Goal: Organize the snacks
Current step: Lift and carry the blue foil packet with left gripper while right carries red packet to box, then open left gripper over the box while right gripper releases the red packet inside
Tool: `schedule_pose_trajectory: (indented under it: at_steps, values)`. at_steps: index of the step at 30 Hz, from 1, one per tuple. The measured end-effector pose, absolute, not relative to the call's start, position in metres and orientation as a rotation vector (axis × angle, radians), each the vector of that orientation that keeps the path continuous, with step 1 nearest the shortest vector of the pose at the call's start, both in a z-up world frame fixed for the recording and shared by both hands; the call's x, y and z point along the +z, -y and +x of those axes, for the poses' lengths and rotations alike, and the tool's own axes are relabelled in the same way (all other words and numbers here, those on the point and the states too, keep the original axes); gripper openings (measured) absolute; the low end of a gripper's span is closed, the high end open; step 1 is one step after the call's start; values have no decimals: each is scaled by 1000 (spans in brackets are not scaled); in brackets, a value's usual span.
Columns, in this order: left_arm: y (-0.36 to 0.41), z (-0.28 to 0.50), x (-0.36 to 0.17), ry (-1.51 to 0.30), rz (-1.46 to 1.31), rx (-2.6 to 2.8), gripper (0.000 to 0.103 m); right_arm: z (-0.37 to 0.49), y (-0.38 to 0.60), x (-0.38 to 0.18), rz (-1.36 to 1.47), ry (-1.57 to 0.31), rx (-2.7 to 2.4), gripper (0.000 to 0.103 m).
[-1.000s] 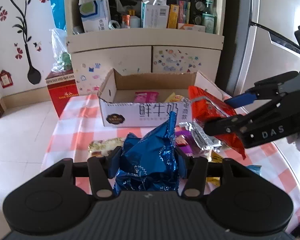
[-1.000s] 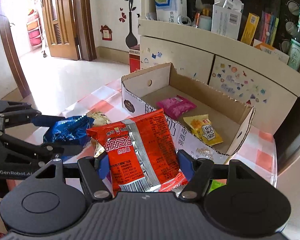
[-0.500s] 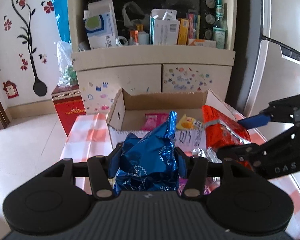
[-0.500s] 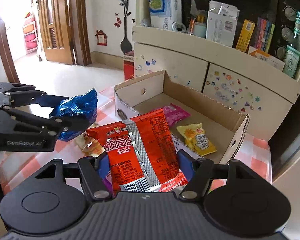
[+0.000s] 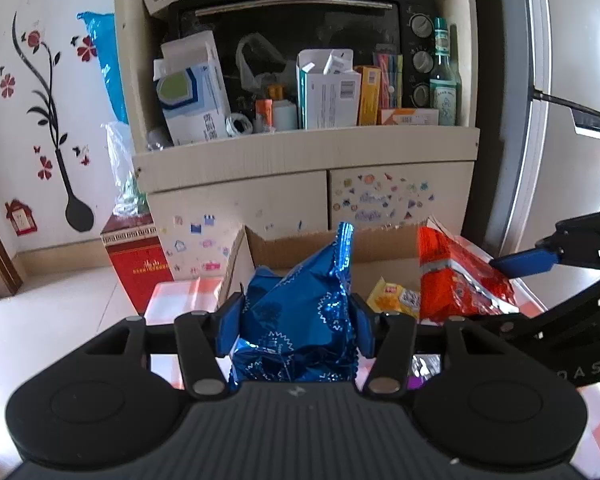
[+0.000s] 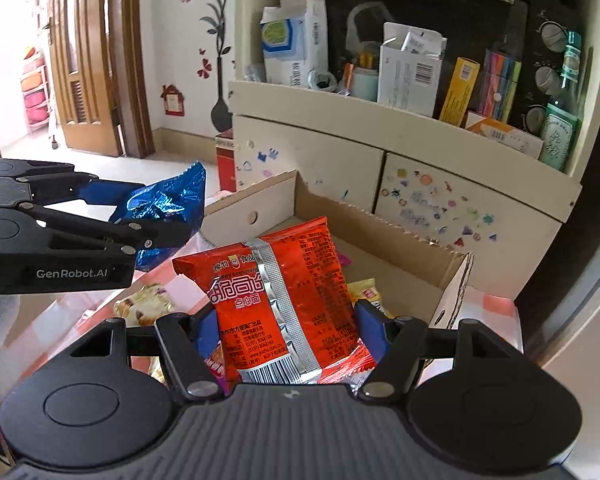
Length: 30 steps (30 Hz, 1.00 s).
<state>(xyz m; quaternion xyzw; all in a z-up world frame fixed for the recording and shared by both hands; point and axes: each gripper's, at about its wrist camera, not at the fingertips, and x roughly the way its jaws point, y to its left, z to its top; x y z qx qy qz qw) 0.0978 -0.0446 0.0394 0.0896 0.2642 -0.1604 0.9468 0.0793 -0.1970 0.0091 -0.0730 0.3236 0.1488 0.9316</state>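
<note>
My left gripper point(image 5: 296, 316) is shut on a crinkled blue foil snack bag point(image 5: 300, 312), held in the air just before the open cardboard box point(image 5: 300, 246). From the right wrist view that same blue bag point(image 6: 168, 208) hangs left of the box's near corner point(image 6: 256, 208). My right gripper point(image 6: 284, 320) is shut on a red noodle packet point(image 6: 280, 292), raised over the box's front wall. Inside the box lies a yellow snack pack point(image 5: 392, 298); a pink pack point(image 6: 344, 258) peeks out behind the red packet.
A checked red-and-white tablecloth point(image 6: 80, 320) carries several loose snacks point(image 6: 144, 304) near the front. Behind the box stands a cream cabinet point(image 5: 308, 156) crowded with cartons, a bottle and a black oven. A red box point(image 5: 140, 256) sits on the floor, and a fridge point(image 5: 572, 80) is at the right.
Both grippers have lifted their bags and moved toward the box. The left one travelled farther, so the box and cabinet now loom closer. Both grips are unchanged.
</note>
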Motion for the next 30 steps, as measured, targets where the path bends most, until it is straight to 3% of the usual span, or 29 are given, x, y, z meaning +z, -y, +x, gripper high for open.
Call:
schedule_pose_trajectory:
  at_steps: [26, 28, 30]
  values:
    - [69, 203, 28, -548, 152, -328, 55, 156, 228, 11, 60, -613, 92, 75]
    - [70, 213, 24, -560, 139, -326, 56, 164, 230, 6, 88, -625, 78, 75]
    - [70, 221, 20, -579, 125, -322, 71, 168, 231, 1, 103, -628, 42, 80]
